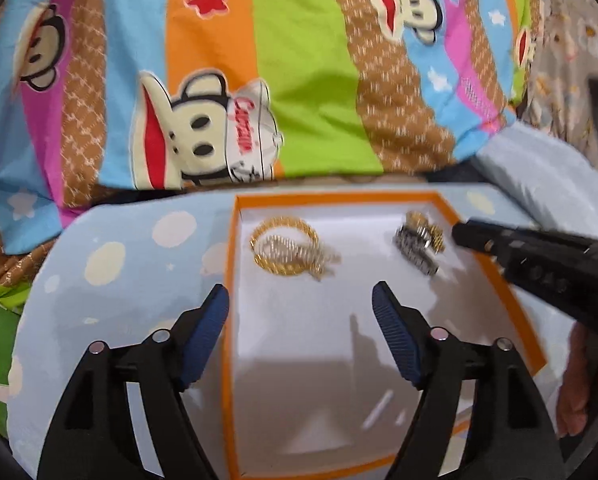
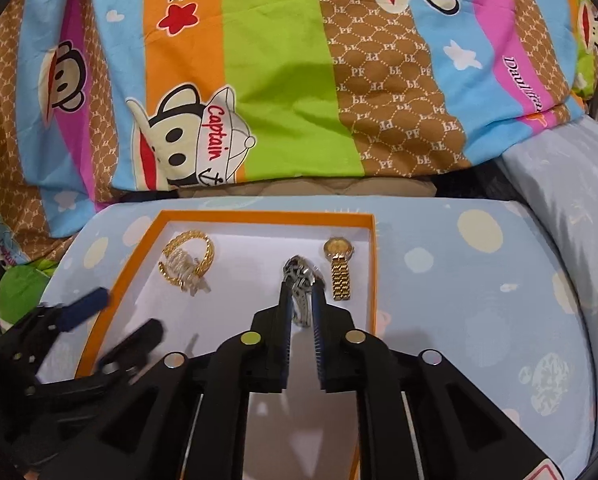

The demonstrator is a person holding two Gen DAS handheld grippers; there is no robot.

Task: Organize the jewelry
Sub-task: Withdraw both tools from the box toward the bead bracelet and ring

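Right gripper (image 2: pixel 301 292) pinches the silver watch (image 2: pixel 299 276) inside the orange-rimmed box (image 2: pixel 259 216).

Just right of its fingers lies the gold watch (image 2: pixel 340 266); ahead to the left, the gold chain (image 2: pixel 187 258). Left gripper (image 1: pixel 301 300) hangs spread over the box's near edge. Box rests on pale blue dotted bedding (image 2: pixel 459 280), a striped monkey-print quilt (image 2: pixel 279 80) heaped beyond.

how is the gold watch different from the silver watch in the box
The gold watch lies flat and free, strap stretched straight; the silver watch is bunched up and pinched by the right gripper. One is yellow metal, the other grey. Both sit inside the orange box.
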